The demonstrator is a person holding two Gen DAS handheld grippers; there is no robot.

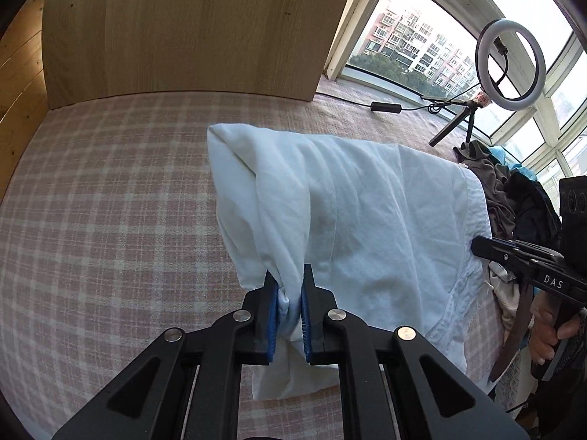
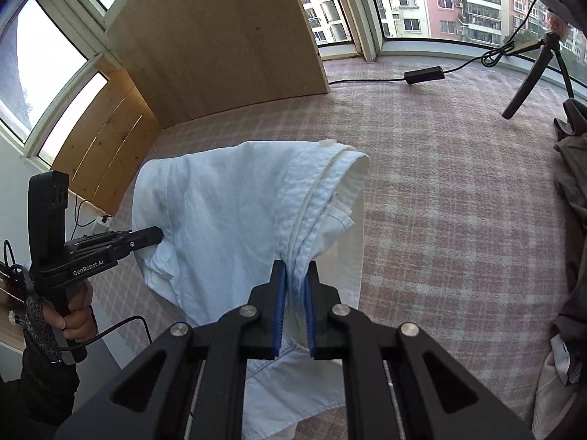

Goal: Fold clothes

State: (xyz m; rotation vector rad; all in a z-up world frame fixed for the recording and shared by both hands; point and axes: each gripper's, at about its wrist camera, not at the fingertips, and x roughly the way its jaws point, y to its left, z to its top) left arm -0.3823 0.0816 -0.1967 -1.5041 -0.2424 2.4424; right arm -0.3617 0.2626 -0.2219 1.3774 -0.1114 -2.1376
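Since both the left gripper (image 1: 288, 302) and right gripper (image 2: 294, 302) are clamped on bunched edges, the white shirt (image 1: 367, 220) looks light, limp and sag-prone, best held at seams.

The left wrist camera sat close behind the left gripper (image 1: 288, 306), looking steeply down over it toward the wooden board (image 1: 183, 29) and window at upper right. The right wrist camera sat likewise behind the right gripper (image 2: 294, 306), facing the same board. Both views shared the white garment (image 1: 348, 220), the checked bed cover (image 1: 110, 201), and each showed the other gripper at its frame edge.
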